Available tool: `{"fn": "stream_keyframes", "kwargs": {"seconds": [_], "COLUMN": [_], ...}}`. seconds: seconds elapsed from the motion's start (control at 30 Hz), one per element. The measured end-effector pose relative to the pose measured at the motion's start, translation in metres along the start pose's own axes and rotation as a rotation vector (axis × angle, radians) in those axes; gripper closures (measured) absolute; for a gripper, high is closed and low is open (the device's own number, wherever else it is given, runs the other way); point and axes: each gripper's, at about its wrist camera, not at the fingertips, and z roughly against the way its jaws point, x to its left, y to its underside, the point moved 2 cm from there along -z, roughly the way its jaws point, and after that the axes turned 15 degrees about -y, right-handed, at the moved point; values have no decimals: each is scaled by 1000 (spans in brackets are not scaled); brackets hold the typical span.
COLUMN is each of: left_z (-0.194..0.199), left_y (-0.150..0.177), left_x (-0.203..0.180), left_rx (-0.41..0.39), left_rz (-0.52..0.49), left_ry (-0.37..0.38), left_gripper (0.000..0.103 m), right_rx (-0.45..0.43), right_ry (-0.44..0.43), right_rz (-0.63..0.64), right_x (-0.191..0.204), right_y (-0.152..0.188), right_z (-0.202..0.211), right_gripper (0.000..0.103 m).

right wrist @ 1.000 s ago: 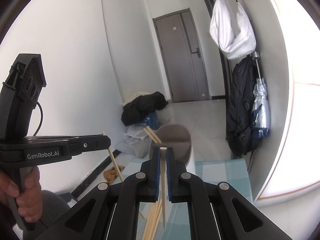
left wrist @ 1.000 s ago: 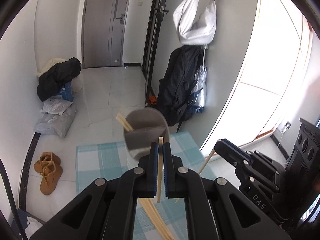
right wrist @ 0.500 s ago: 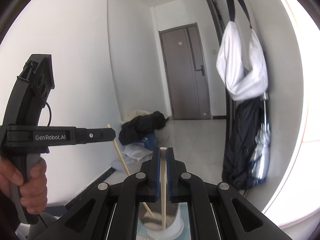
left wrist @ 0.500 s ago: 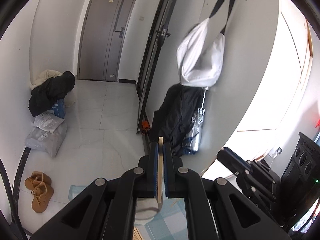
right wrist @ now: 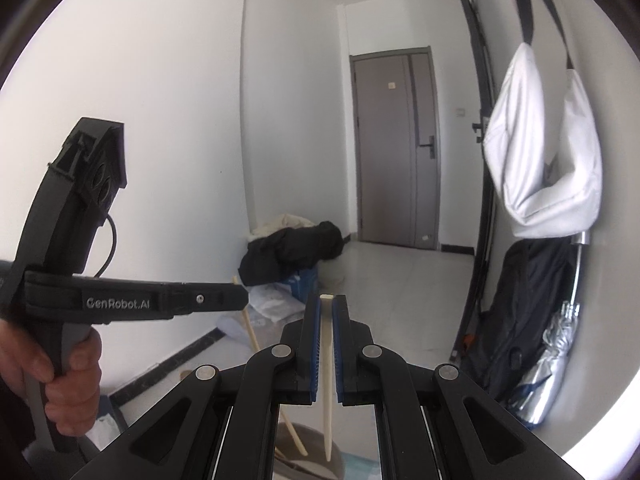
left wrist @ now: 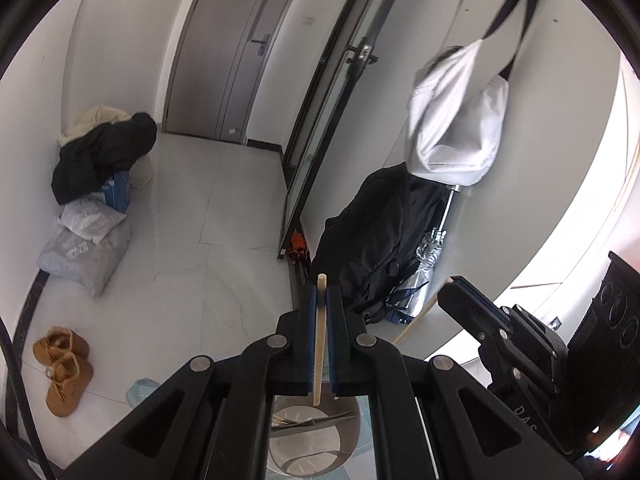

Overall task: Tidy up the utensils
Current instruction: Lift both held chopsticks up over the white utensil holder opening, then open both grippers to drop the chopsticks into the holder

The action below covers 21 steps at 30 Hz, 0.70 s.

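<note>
I've got one pale wooden chopstick (left wrist: 319,344) pinched in my left gripper (left wrist: 320,300), jaws closed right down on it, the square top poking out past the blue pads (left wrist: 309,340) toward twelve o'clock and the thin tip hanging out the back toward six. Below that tip, at six o'clock in the left wrist view, sits the grey round utensil holder (left wrist: 320,456), with a few more sticks already lying inside it.

Over on the right wrist view, same story: my right gripper (right wrist: 327,308) is clamped on a second cream-coloured chopstick (right wrist: 327,360), held upright between the pads, its point dangling toward the holder's rim (right wrist: 338,460) at six o'clock. At nine o'clock I can see the left gripper side-on, a hand (right wrist: 60,380) wrapped around its handle, its stick slanting down toward seven.

Handling, as I judge it: these sticks are feather-light and stiff, so weight is no worry, but they're thin and smooth, and a single pinch point lets them pivot like a pendulum. Both are gripped near the thick upper end, which I reckon is the right spot, since it's the widest, squarest section and leaves the long tapered tip free to lead into the holder. Neither tip is inside the holder yet; both appear to hang just above it. The main risk, I think, is a tip catching the rim and twisting the stick in the pads.
</note>
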Motion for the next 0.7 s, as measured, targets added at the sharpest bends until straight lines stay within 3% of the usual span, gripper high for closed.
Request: {"fn": "stream_keyframes", "kwargs": {"seconds": [0.13, 0.2, 0.6, 0.7], "left_z": [-12, -15, -35, -36], "left_y": [9, 17, 36, 39], "left_x": [12, 13, 24, 27], "left_rx": [-7, -19, 75, 113], "left_rz": [30, 10, 13, 14], "left_ry": [52, 12, 16, -15], "left_gripper": [102, 102, 102, 96], "right_rx": [43, 66, 222, 237], "right_ry": [-11, -16, -61, -46], "right_rz": [8, 18, 68, 73], "right_x": [-3, -3, 7, 7], "right_y": [11, 16, 49, 58], "right_z": [-18, -25, -58, -59], "right_gripper": [98, 98, 98, 96]}}
